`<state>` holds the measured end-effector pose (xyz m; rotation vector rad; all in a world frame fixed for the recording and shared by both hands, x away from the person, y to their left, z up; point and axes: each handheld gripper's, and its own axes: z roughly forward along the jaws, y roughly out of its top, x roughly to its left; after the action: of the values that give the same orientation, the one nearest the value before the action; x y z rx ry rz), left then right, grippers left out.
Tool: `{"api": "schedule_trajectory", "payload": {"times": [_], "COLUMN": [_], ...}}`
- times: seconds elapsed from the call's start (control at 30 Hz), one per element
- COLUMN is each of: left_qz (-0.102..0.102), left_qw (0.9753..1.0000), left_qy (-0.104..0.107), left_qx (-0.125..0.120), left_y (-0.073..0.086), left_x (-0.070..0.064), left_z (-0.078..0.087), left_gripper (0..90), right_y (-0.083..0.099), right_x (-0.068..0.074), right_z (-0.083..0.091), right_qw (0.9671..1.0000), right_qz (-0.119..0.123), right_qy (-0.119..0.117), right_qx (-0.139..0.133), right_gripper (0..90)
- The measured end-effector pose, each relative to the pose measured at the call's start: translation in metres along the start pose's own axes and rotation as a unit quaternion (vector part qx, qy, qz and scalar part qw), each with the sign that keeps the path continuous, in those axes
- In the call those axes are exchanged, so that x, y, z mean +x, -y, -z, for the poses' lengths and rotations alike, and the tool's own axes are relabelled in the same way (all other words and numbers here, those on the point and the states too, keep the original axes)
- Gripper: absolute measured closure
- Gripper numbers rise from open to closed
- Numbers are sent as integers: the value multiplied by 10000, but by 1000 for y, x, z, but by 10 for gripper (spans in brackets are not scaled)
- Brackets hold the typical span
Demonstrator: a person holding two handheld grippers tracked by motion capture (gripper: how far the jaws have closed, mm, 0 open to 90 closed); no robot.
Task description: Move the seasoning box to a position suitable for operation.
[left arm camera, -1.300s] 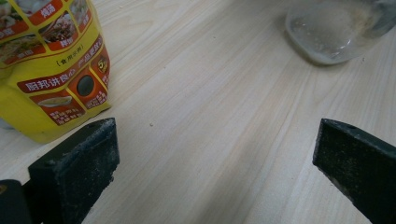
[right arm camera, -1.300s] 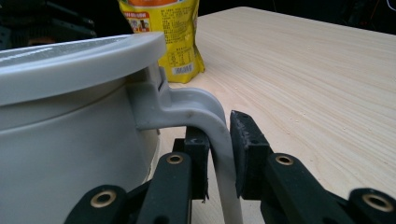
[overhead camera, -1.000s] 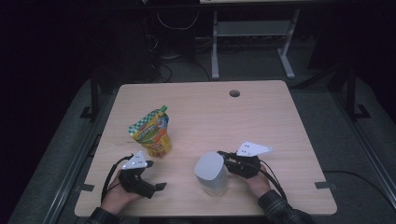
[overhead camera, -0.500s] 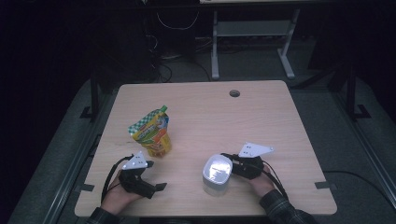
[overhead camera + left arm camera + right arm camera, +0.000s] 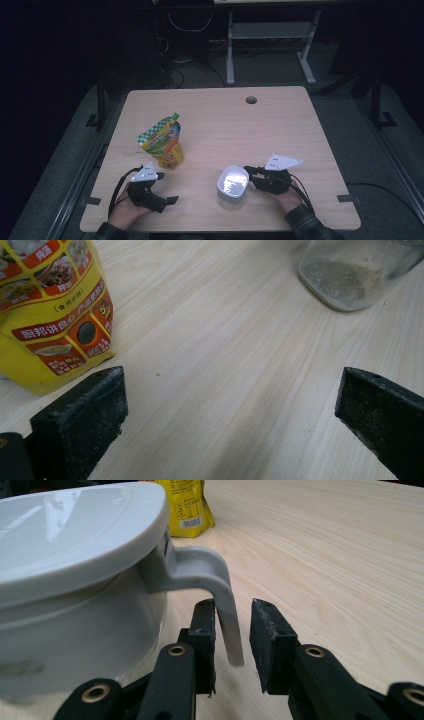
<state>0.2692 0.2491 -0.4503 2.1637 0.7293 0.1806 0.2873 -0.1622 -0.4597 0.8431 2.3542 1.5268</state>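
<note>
The right gripper [image 5: 232,630] has its jaws a little apart around the thin handle [image 5: 222,605] of the grey pot [image 5: 232,186]. The pot stands upright near the table's [image 5: 280,130] front edge, lid [image 5: 70,535] on, handle pointing right. The left gripper [image 5: 150,192] rests wide open beside the yellow bag [image 5: 162,142].

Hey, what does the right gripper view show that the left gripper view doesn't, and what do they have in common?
Right gripper view: a grey lid and its hanging tab, which sits between the narrowly parted jaws of the right claw. Left gripper view: a see-through base with specks inside, and the left claw wide open over bare wood. Shared: the tub itself, the yellow pouch and the wooden table.
</note>
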Motion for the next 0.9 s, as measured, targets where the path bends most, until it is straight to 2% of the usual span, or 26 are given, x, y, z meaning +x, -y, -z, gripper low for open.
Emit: {"api": "schedule_trajectory", "payload": {"times": [0.3,0.33,0.43,0.7,0.9], "left_qz": [-1,-23,-85,-147,-315], "left_qw": [10000,9999,9999,9995,9982], "left_qy": [70,105,130,249,490], "left_qx": [-20,-43,-45,-139,-174], "left_y": [-2,-3,-5,-11,-23], "left_x": [-3,-4,-7,-14,-27], "left_z": [-1,-1,-2,-5,-14], "left_gripper": [1,1,1,1,1], "right_y": [9,10,11,12,11], "right_x": [-5,-6,-6,-6,-7], "right_z": [20,25,31,34,30], "right_qw": [9999,9998,9998,9999,9998], "right_qz": [-87,-110,-94,-109,-99], "right_qy": [137,145,148,76,-4], "right_qx": [6,-9,13,80,164], "right_gripper": [747,811,895,896,897]}}
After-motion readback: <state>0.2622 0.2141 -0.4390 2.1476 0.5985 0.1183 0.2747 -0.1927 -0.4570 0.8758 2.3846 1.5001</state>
